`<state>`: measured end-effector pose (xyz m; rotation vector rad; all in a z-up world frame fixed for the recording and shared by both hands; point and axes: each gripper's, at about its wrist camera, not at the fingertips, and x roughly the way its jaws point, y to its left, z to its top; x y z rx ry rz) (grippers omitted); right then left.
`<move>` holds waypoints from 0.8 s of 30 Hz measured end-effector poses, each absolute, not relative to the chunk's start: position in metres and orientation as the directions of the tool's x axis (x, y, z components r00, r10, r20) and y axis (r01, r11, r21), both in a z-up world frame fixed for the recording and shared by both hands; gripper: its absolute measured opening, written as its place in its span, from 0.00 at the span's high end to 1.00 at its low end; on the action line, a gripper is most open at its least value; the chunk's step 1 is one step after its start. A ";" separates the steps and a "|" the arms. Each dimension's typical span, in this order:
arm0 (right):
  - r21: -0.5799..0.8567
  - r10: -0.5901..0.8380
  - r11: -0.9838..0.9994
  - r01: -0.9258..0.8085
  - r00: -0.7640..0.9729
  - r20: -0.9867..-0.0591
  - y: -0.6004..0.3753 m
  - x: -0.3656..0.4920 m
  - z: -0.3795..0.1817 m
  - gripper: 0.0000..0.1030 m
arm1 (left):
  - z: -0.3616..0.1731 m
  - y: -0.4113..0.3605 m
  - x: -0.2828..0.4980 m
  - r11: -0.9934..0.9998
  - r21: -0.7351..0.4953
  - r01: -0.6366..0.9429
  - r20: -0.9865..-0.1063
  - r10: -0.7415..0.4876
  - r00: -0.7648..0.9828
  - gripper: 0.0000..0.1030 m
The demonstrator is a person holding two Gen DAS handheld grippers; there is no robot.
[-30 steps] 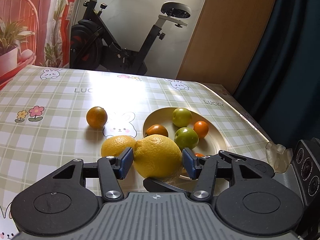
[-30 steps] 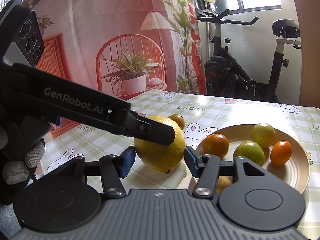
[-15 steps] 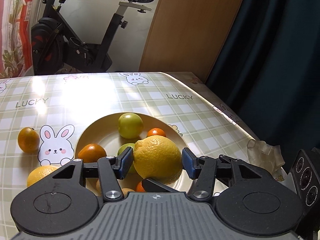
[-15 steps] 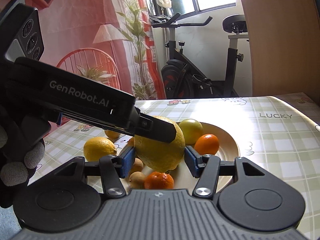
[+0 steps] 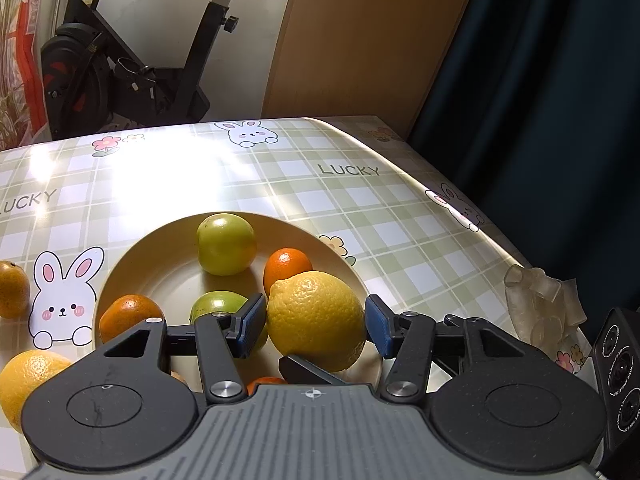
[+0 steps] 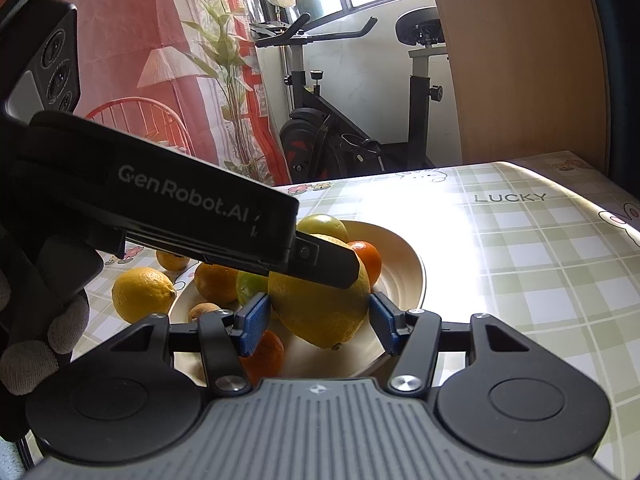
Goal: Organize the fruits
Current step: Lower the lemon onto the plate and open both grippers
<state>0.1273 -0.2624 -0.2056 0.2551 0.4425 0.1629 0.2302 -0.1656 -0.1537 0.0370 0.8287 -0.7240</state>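
The table has a checked cloth, and the round plate on it is where the fruit goes. The big lemon is low over the plate's near edge, with the left gripper and right gripper both squeezing it so it cannot roll. A smaller lemon waits on the cloth beside the plate.

Two lemons: a big one over the near side of the plate, and a smaller one on the table at near left. Two green round fruits on the plate. Four oranges: three on the plate, one off it at far left. One small brown fruit. One plate.
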 end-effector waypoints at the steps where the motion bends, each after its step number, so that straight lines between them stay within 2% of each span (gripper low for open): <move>1: 0.275 0.205 0.957 -0.096 0.893 -0.401 -0.263 0.128 -0.206 0.44 | -0.154 -0.166 0.230 0.762 -0.241 0.601 -0.681 -0.574 0.455 0.45; 9: 0.298 0.192 0.952 -0.068 0.891 -0.410 -0.268 0.131 -0.207 0.42 | -0.157 -0.169 0.227 0.754 -0.233 0.615 -0.686 -0.575 0.445 0.45; 20: 0.280 0.181 0.958 -0.068 0.898 -0.402 -0.264 0.131 -0.207 0.40 | -0.151 -0.151 0.224 0.745 -0.310 0.591 -0.652 -0.619 0.438 0.47; 24: 0.296 0.191 0.952 -0.078 0.906 -0.378 -0.266 0.127 -0.207 0.34 | -0.147 -0.127 0.218 0.760 -0.349 0.548 -0.624 -0.625 0.469 0.47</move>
